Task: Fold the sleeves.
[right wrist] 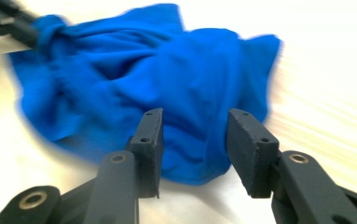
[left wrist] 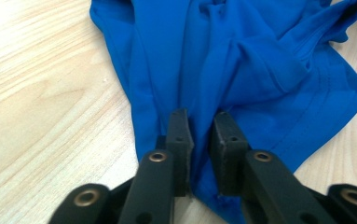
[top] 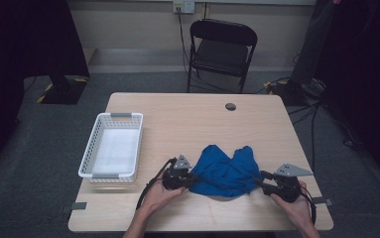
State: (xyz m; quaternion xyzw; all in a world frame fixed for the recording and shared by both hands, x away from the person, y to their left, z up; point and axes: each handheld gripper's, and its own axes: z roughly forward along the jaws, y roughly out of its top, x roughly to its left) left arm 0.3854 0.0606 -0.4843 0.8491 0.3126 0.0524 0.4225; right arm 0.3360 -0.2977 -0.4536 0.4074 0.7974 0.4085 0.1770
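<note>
Two grippers work a crumpled blue cloth (top: 225,171) at the near middle of the table (top: 187,114). The left gripper (left wrist: 199,128) has its jaws drawn close with a fold of the cloth's edge pinched between the pads; in the high view it sits at the cloth's nine o'clock side (top: 190,179). The right gripper (right wrist: 195,149) has its jaws standing apart, with the cloth's hem just ahead of them and nothing between the pads; in the high view it lies at the cloth's four o'clock (top: 261,179). I judge the step in hand to be taking hold of the cloth at both sides (likely to spread or fold it). The next move calls for the right gripper to ease forward over the hem and close. A white basket (top: 94,148) stands at ten o'clock from the cloth, well apart.
</note>
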